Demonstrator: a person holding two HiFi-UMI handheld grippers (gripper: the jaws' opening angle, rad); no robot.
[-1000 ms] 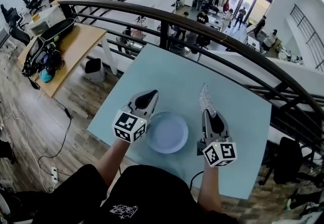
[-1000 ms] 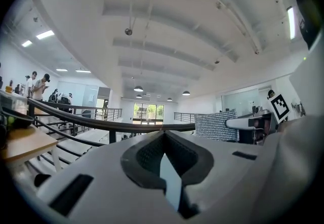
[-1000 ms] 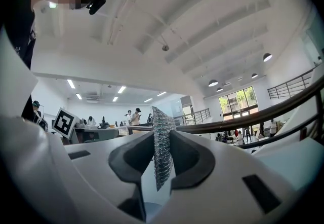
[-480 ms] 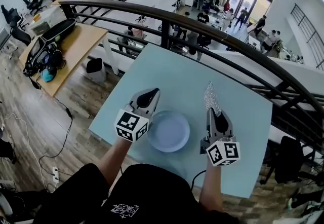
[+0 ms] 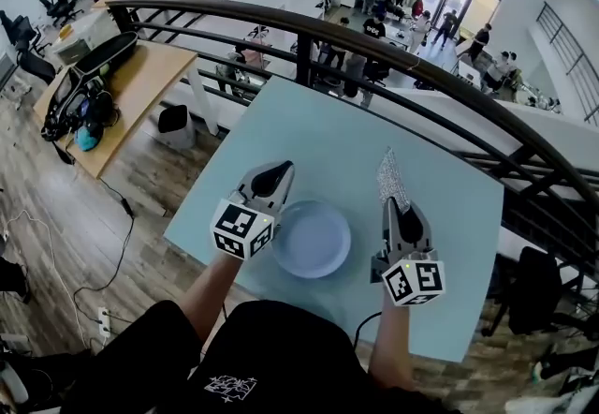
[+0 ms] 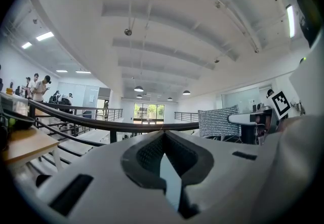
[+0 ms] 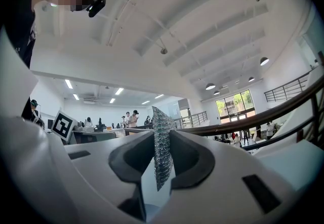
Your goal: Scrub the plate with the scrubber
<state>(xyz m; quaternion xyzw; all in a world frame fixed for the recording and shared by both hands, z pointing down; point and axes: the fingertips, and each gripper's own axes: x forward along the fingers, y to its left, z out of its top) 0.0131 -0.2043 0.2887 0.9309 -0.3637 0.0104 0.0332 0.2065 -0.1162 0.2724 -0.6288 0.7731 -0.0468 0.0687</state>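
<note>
Left of the pale blue round plate (image 5: pixel 312 239) on the light blue table (image 5: pixel 328 136), my left gripper (image 5: pixel 279 170) sits closed, empty; right of the plate, my right gripper (image 5: pixel 393 208) pinches the silvery mesh scrubber (image 5: pixel 387 178). I'd swing it flat onto the plate, gently.

**Black top, pale grippers**

We wore a black top (image 5: pixel 271 347) with a small white print (image 5: pixel 229 389). Our left gripper (image 5: pixel 282 167) and right gripper (image 5: pixel 391 204) were pale grey with dark inner pads. Each bore a cube (image 5: pixel 241 229) of black-and-white square markers.
</note>
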